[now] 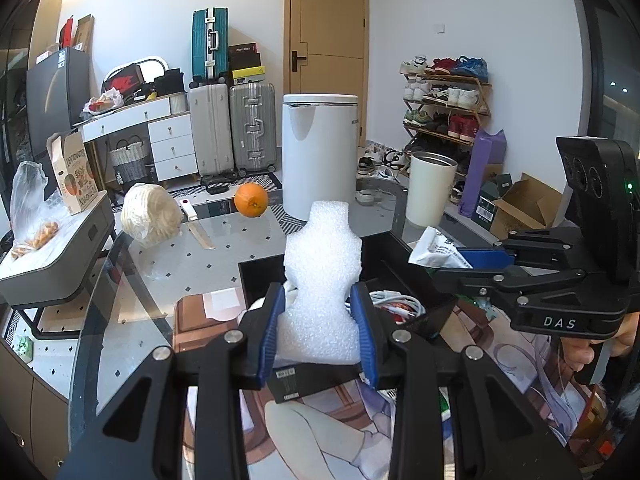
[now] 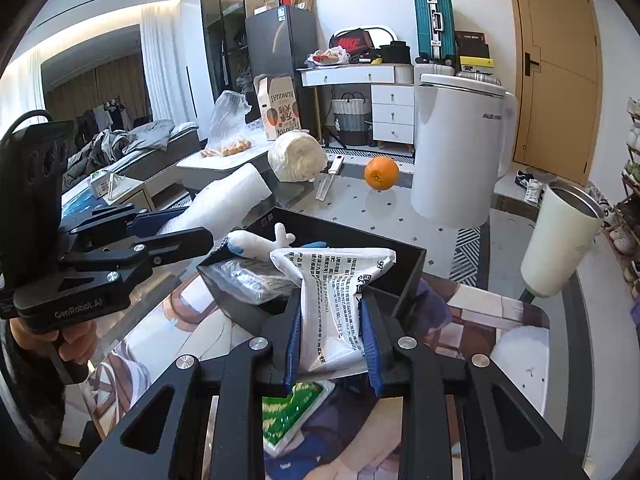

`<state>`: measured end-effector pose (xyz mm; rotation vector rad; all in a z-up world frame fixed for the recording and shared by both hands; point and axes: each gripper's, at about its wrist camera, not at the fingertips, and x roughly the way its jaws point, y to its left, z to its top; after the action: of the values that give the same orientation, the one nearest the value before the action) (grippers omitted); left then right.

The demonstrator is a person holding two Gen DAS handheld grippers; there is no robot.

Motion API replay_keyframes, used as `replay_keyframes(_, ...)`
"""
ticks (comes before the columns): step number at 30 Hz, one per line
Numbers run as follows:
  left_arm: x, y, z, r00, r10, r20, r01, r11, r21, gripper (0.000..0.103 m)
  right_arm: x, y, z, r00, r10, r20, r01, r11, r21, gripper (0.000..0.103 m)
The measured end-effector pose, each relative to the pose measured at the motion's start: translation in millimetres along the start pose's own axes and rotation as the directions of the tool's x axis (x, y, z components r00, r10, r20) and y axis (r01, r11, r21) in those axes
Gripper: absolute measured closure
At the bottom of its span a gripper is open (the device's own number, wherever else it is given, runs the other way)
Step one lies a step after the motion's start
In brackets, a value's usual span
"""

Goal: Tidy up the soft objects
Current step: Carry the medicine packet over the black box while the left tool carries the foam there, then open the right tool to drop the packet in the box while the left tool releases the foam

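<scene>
The black box point(image 2: 404, 268) sits open on the printed mat point(image 2: 500, 320) and serves as the landmark. Inside it already lie a white plush toy point(image 2: 256, 242), a clear wrapped bundle point(image 2: 252, 280) and, as the left wrist view shows, a coil of white cable point(image 1: 394, 300); judging by that, part of the sorting is done.

Just in front of the box, the left gripper point(image 1: 319, 328) is clamped on a white foam piece point(image 1: 320, 276), its blue pads pressing the foam's sides so that the piece stands up over the box's near edge. The right gripper point(image 2: 331, 344), near the box's other front corner, is closed tight on a white printed packet point(image 2: 334, 300), whose top hangs over the box rim. Neither item is in the box yet; both look ready to be lowered in and let go.

Below the right gripper, on the mat short of the box, a green-and-white packet point(image 2: 294, 412) lies untouched and probably comes next. Beyond the box stand a wrapped cabbage point(image 1: 150, 216) and an orange point(image 1: 251, 199), seemingly not part of the job.
</scene>
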<state>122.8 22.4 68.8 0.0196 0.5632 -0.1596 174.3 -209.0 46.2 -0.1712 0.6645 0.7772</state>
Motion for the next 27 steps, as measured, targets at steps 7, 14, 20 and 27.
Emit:
replay_keyframes(7,11,4,2,1.000,-0.005,-0.004,0.005,1.000,-0.008,0.071,29,-4,14,1.000,0.012,-0.024,-0.012,1.000,0.003,0.077)
replay_keyframes(14,23,9,2,1.000,-0.011,-0.017,0.011,1.000,-0.014,0.071,62,-11,23,0.998,0.002,-0.068,-0.003,1.000,-0.006,0.076)
replay_keyframes(20,30,11,4,1.000,-0.020,-0.023,0.020,1.000,-0.013,0.071,84,-16,24,0.993,-0.017,-0.118,0.014,1.000,-0.026,0.076)
replay_keyframes(27,36,9,6,0.999,-0.027,-0.033,0.027,1.000,-0.006,0.071,101,-17,31,0.985,-0.047,-0.168,0.037,0.997,-0.060,0.070)
